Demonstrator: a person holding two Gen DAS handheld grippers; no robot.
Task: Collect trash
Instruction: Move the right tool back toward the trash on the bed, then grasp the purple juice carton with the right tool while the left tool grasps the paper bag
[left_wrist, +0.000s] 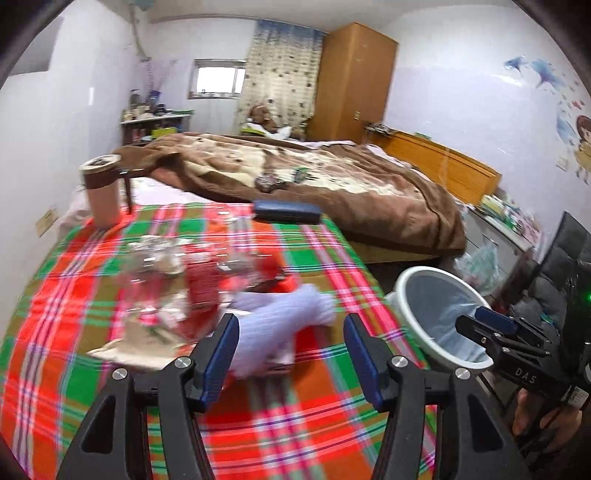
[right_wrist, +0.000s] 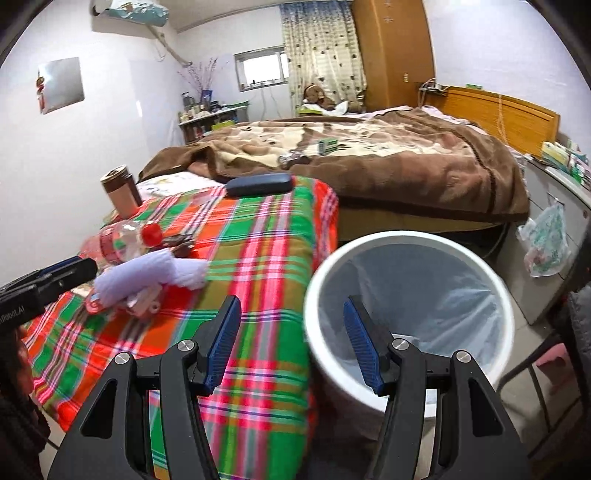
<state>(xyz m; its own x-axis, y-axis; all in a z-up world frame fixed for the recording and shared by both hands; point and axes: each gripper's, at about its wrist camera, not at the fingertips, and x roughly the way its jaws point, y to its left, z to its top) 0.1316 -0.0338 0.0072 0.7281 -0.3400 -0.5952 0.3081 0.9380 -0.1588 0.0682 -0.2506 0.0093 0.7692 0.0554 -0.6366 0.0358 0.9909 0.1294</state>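
Lying sideways, plastic bottle (right_wrist: 125, 240), red cap rightward; left gripper (left_wrist: 290, 345), right gripper (right_wrist: 291, 341) released.

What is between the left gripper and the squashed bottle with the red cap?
A pale lavender knitted cloth lies just ahead of the open left gripper, with the crushed clear plastic bottle beyond it on the plaid tablecloth.
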